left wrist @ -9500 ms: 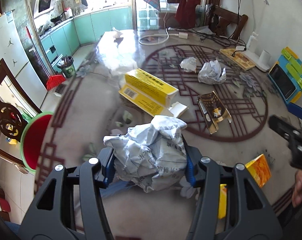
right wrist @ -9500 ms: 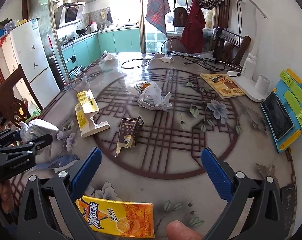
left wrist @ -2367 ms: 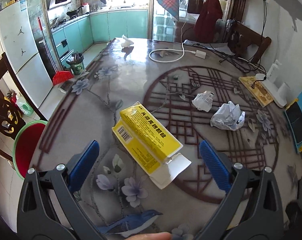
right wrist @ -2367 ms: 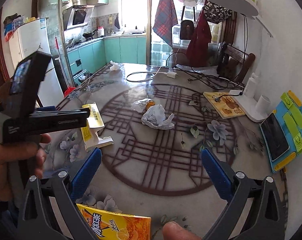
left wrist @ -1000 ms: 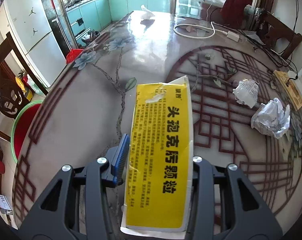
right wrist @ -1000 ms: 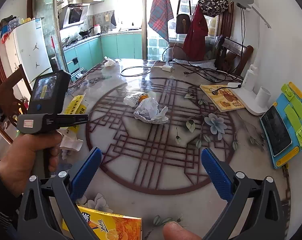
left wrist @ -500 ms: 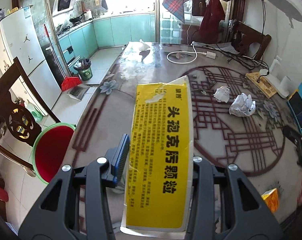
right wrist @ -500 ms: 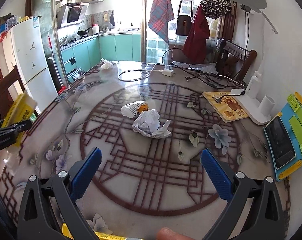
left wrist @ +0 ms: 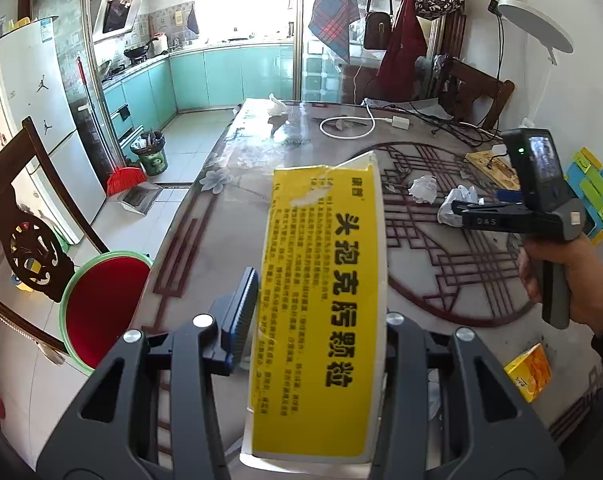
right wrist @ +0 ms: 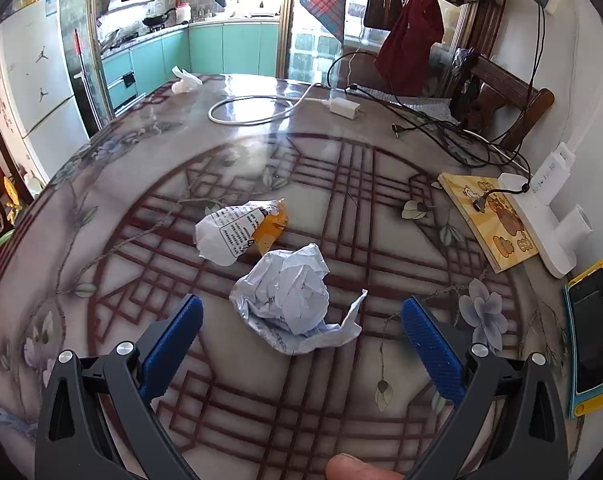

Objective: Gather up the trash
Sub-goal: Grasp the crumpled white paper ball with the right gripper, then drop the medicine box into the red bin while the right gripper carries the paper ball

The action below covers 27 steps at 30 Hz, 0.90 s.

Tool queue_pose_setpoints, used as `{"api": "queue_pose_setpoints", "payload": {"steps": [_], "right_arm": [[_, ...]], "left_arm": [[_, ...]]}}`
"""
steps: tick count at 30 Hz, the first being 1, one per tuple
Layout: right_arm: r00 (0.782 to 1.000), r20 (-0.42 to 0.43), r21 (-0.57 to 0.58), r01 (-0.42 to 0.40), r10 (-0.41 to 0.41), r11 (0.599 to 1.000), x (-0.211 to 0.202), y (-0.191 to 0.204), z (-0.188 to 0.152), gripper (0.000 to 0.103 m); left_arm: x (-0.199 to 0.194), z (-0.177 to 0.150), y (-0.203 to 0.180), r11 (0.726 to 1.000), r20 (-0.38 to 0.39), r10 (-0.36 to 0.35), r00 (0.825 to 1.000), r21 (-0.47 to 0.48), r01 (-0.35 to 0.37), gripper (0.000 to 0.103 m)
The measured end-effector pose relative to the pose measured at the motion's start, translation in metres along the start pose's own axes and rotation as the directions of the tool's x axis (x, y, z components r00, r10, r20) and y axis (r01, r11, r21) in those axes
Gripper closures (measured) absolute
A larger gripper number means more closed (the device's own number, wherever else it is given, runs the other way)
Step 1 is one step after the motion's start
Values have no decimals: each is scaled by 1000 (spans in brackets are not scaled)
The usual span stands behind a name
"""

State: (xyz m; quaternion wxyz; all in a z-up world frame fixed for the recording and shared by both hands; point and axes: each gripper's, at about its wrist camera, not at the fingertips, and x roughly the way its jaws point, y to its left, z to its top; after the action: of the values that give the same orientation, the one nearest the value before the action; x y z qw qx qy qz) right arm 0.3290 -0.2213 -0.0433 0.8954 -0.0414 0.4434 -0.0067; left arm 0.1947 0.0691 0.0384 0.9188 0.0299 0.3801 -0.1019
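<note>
While the yellow box is being gripped flat between the pads of the left tongs, the red bin is being shown on the floor to the lower left of those tongs, off the table edge; the box is not yet over it, so its disposal is judged to be under way, not done. Nothing can be made out inside the bin from this angle.

Further right, beyond the left tongs, the right tongs are being held out over the table by a hand, jaws spread wide and gripping nothing. Just ahead of them, roughly between the pads, a crumpled paper ball is lying on the table, and a printed wrapper is lying just beyond it to the left. An orange carton is also lying near the table edge, below the hand in the left view.

Three pieces are therefore judged to be left, besides the box being carried.
</note>
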Motion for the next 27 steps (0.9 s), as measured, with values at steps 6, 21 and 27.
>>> {"api": "queue_pose_setpoints", "payload": {"steps": [6, 21, 27], "right_arm": [[999, -48, 12, 3, -2, 1000, 30, 3, 3, 9], [997, -70, 75, -28, 33, 997, 33, -3, -5, 47], [998, 4, 45, -59, 58, 997, -21, 14, -5, 47]], "left_arm": [[-2, 3, 4, 1000, 11, -21, 1000, -14, 21, 62], [-8, 1, 2, 1000, 34, -23, 999, 15, 23, 62], [-13, 3, 4, 1000, 46, -21, 999, 7, 20, 62]]}}
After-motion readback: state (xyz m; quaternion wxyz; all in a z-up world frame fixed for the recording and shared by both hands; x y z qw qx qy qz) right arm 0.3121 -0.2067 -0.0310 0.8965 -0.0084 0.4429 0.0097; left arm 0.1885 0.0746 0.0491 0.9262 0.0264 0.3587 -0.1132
